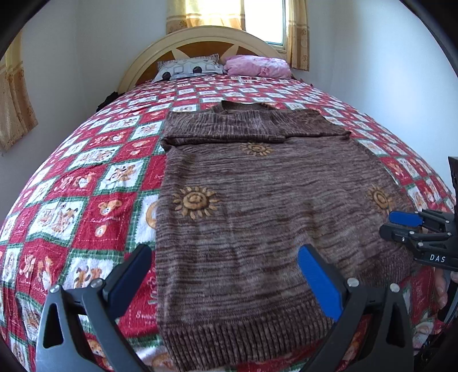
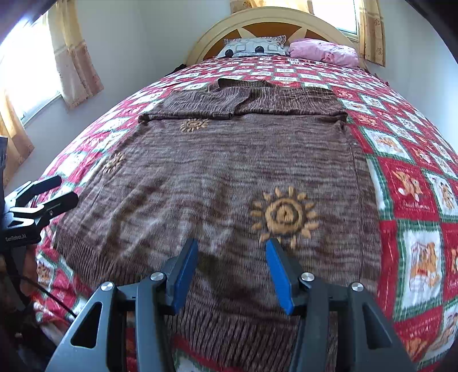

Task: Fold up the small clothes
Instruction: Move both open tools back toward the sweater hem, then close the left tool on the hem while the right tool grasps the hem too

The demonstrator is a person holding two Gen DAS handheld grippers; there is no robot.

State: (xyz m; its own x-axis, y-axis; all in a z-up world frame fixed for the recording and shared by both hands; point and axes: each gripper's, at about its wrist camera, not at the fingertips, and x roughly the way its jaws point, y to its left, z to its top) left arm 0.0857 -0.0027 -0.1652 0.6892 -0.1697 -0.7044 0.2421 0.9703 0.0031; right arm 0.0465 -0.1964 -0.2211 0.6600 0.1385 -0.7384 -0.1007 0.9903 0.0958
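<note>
A home bedroom: a bed point(image 1: 86, 177) under a red patchwork quilt point(image 2: 415, 200), pillows point(image 1: 189, 68) against its arched wooden headboard point(image 1: 200, 37), and curtained windows point(image 2: 347, 14) in white walls.

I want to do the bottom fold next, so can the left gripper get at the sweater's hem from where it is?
Probably yes. The left gripper is open just above the sweater, whose ribbed hem lies flat on the bedspread with nothing covering it.

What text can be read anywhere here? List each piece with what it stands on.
"DAS": white letters on the right claw body.
"GenRobot.AI": white letters on the left claw body.
Red script on the bedspread squares: too blurred to read.
The sweater shows sun motifs only, no words.
</note>
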